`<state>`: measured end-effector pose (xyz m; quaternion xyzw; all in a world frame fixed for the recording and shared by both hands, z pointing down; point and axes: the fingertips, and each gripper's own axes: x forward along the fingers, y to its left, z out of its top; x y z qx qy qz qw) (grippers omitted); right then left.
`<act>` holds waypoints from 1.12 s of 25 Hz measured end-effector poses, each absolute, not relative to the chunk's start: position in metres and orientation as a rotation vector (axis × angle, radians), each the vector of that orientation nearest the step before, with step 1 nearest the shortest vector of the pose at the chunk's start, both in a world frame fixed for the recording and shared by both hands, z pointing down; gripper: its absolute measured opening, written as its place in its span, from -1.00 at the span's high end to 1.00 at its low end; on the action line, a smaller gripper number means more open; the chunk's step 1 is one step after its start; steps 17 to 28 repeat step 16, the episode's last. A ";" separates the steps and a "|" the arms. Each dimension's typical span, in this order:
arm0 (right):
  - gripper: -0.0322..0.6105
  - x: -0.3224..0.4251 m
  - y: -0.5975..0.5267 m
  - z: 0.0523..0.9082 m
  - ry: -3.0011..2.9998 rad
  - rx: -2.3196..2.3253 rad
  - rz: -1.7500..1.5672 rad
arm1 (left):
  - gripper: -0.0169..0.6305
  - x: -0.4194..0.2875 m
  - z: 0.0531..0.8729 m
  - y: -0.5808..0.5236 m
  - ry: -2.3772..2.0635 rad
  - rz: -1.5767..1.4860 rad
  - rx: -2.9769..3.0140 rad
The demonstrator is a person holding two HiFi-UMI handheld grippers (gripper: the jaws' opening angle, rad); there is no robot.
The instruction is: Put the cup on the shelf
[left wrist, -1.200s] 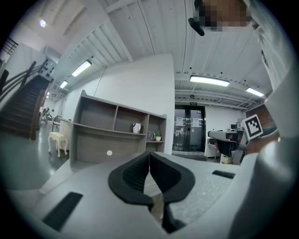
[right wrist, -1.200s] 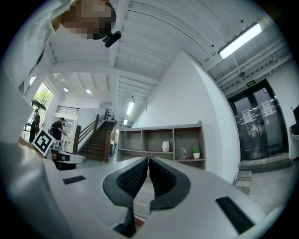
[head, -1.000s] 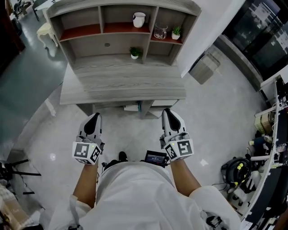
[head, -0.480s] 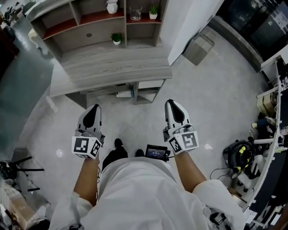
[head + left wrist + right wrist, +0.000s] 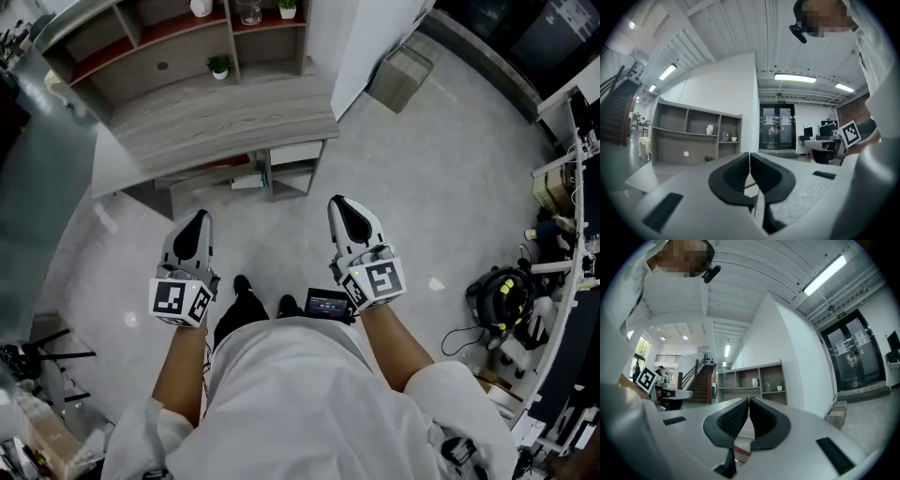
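Note:
A white cup [image 5: 201, 7] stands on the red upper board of the grey shelf unit [image 5: 141, 56], far ahead at the top of the head view. It shows small in the left gripper view as the cup [image 5: 709, 129] and in the right gripper view as the cup [image 5: 755, 382]. My left gripper [image 5: 198, 217] and right gripper [image 5: 339, 201] hang over the floor in front of the person's body, well short of the desk [image 5: 216, 117]. Both are shut and hold nothing; the jaws of the left gripper [image 5: 749, 155] and of the right gripper [image 5: 749, 400] touch.
A glass [image 5: 249, 11] and a potted plant [image 5: 287, 7] share the cup's board; another small plant [image 5: 219, 66] stands lower. A cardboard box [image 5: 398, 75] lies by the white wall. Cables and gear [image 5: 502, 309] crowd the right side, a tripod [image 5: 37, 352] the left.
The shelf and desk have slid up and to the left in the head view and look smaller, so the person has backed away. Both grippers stay shut and empty.

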<state>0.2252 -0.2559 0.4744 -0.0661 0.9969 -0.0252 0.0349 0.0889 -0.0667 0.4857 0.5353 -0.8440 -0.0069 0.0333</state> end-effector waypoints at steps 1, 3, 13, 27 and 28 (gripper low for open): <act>0.79 0.228 -0.257 0.475 3.065 -0.204 -0.085 | 0.91 0.092 0.486 -0.069 -2.593 -0.024 1.650; 0.79 0.230 -0.257 0.476 3.064 -0.201 -0.097 | 0.91 0.096 0.486 -0.070 -2.585 -0.023 1.654; 0.79 0.225 -0.256 0.478 3.056 -0.196 -0.124 | 0.91 0.094 0.486 -0.061 -2.608 -0.041 1.617; 0.79 0.222 -0.257 0.473 3.050 -0.188 -0.114 | 0.91 0.091 0.482 -0.059 -2.618 -0.050 1.606; 0.79 0.222 -0.257 0.473 3.050 -0.188 -0.114 | 0.91 0.091 0.482 -0.059 -2.618 -0.050 1.606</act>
